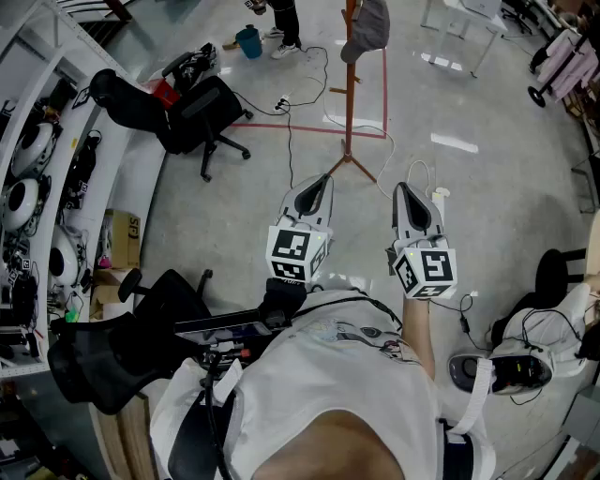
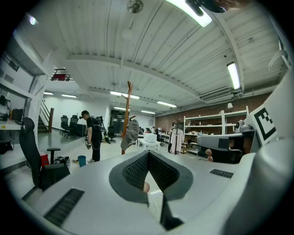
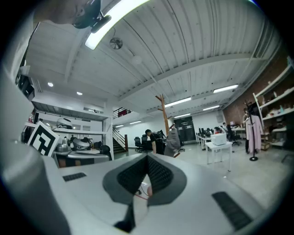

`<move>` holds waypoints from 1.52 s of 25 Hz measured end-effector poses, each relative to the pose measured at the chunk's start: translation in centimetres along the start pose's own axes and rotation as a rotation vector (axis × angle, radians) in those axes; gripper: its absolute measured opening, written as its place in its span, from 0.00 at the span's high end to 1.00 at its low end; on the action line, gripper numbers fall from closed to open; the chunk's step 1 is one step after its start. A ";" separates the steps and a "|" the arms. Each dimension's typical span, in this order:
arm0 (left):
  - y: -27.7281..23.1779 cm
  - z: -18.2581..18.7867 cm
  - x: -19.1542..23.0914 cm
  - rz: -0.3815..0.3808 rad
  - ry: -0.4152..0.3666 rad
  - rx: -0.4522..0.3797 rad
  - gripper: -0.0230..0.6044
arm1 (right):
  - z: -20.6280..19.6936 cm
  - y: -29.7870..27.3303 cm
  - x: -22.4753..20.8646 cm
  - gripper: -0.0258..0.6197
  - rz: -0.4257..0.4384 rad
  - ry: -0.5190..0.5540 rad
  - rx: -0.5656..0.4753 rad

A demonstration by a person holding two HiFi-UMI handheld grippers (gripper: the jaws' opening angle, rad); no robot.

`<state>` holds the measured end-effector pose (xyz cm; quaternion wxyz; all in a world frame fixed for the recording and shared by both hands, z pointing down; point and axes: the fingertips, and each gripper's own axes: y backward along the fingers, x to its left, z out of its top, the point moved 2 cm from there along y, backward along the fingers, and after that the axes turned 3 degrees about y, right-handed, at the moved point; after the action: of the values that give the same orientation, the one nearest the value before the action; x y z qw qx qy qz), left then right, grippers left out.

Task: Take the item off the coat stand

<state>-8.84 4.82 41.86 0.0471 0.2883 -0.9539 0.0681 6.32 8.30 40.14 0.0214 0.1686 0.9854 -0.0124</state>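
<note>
- The person's white T-shirt (image 1: 319,394) is filling the bottom of the head view, at 6 o'clock.
- The left grey two-jaw gripper (image 1: 324,179) is pointing up towards 12 o'clock, with its black-and-white marker cube (image 1: 298,253) sitting nearest the person.
- In the left gripper view, the jaws of the left grey two-jaw gripper (image 2: 148,157) are pressing together at their tips and gripping nothing.
- The right grey two-jaw gripper (image 1: 401,188) is lying beside the left one, at its 3 o'clock, a little apart and aiming the same way.
- In the right gripper view, the jaws of the right grey two-jaw gripper (image 3: 147,159) are likewise meeting tip to tip, with nothing between them.
- The tall brown wooden coat stand (image 1: 350,84) is standing on the pale floor at 12 o'clock from both grippers, well apart from them.
- The grey cloth cap-shaped item (image 1: 367,28) is hanging from the top of that stand, on the stand's 3 o'clock side, touched by neither gripper.
- Both gripper views are showing the stand (image 2: 127,114) (image 3: 164,114) and the hanging item (image 2: 132,131) (image 3: 173,140) far ahead of the jaws.
- A black wheeled office chair (image 1: 202,112) is standing at 10 o'clock.
- A small blue bucket (image 1: 248,42) is sitting at 11 o'clock, beside a person in dark clothes (image 1: 281,23).
- Red tape lines (image 1: 319,131) are running across the floor round the stand's base.
</note>
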 end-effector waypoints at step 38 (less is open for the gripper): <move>-5.3 -3.3 -3.5 0.043 0.021 0.066 0.96 | -3.6 -1.9 -4.8 0.95 0.098 -0.076 0.041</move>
<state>-2.86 2.90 45.23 0.0460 0.2685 -0.9566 0.1033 10.08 4.98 43.97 0.0558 0.2165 0.9739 -0.0381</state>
